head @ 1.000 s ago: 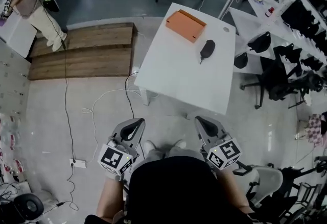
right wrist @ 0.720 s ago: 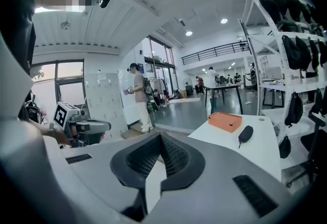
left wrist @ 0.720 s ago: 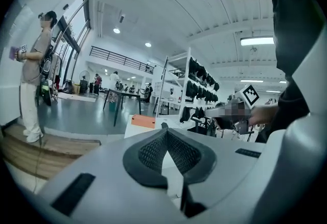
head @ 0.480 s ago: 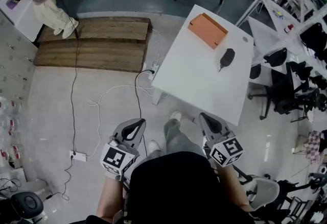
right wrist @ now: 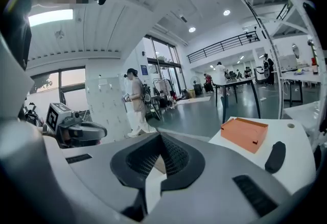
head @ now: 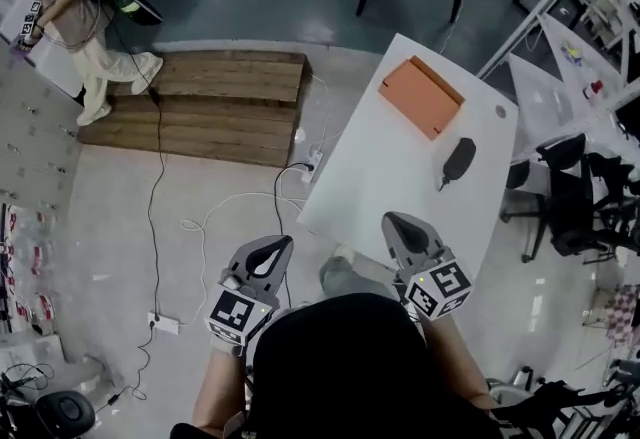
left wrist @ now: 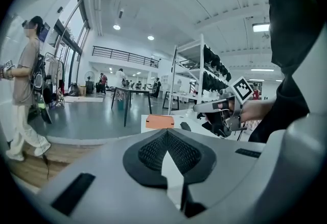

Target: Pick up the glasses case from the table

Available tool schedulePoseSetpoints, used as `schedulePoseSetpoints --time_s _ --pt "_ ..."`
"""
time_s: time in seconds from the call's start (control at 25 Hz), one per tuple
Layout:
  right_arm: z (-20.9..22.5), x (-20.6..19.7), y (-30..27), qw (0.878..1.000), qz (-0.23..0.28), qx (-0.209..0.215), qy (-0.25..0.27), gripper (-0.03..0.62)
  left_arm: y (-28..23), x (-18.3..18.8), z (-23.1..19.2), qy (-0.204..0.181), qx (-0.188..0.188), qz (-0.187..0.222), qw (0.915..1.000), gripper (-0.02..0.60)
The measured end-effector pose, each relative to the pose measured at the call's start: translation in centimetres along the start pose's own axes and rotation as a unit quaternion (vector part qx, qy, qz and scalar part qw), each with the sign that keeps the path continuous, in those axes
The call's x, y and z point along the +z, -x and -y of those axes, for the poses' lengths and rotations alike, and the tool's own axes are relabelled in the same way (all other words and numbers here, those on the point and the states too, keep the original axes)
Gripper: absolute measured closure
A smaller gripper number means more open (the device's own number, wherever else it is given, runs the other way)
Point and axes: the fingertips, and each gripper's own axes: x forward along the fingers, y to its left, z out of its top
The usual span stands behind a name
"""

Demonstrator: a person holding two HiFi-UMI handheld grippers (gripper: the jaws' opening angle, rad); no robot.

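The black glasses case point(head: 459, 159) lies on the white table point(head: 385, 189), to the right of and just nearer than an orange box point(head: 421, 98). My right gripper point(head: 399, 224) is shut and empty, its tip over the table's near edge, well short of the case. My left gripper point(head: 272, 249) is also shut and empty, over the floor to the left of the table. From the right gripper view the case point(right wrist: 275, 156) lies ahead to the right, beside the box point(right wrist: 245, 133). In the left gripper view the case point(left wrist: 185, 126) is small and far, past the shut jaws.
A wooden platform point(head: 200, 107) lies on the floor to the left of the table, with white cables and a power strip point(head: 163, 324) nearer. A person point(head: 70, 17) stands at the far left. Office chairs point(head: 565, 202) and shelving crowd the right side.
The table, box and case have come nearer and shifted right in the head view as I walked up. My right gripper now reaches over the table's near edge.
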Motion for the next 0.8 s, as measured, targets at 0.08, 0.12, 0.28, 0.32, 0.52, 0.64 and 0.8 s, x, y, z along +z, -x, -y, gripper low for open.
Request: schedulePoseSetpoints --time_s 0.08,0.12,0.28,0.32,0.52,0.64,0.8 --pt "1.6 1.2 -1.5 1.000 0.003 0.009 -0.009 0.568 -2.7 1.1 -1.2 -0.012 -0.003 -0.003 0.9999 0.563" --pt "2.4 1.6 -2.1 1.000 0.005 0.013 -0.018 0.568 -4.1 1.6 -1.8 -0.013 -0.002 -0.004 0.9999 0.563" --pt "5.0 2.4 -4.2 0.999 0.010 0.020 -0.039 0.568 -8.6 3.1 -3.7 -0.004 -0.003 -0.008 1.0000 0.563" --pt "5.6 2.6 -4.4 0.999 0.011 0.019 -0.039 0.568 -9.5 3.5 -3.9 -0.001 -0.004 -0.008 1.0000 0.563" --pt "8.4 3.1 -5.4 0.999 0.014 -0.003 -0.045 0.568 -13.0 4.7 -4.7 -0.003 -0.031 -0.011 0.9994 0.563" --pt "9.7 2.9 -5.6 0.998 0.014 -0.032 -0.055 0.568 -14.6 4.9 -5.4 -0.007 -0.058 -0.014 0.9982 0.563" --pt "11.1 2.4 -5.5 0.994 0.014 -0.083 -0.073 0.568 -15.9 4.2 -7.0 0.002 -0.091 -0.024 0.9956 0.563"
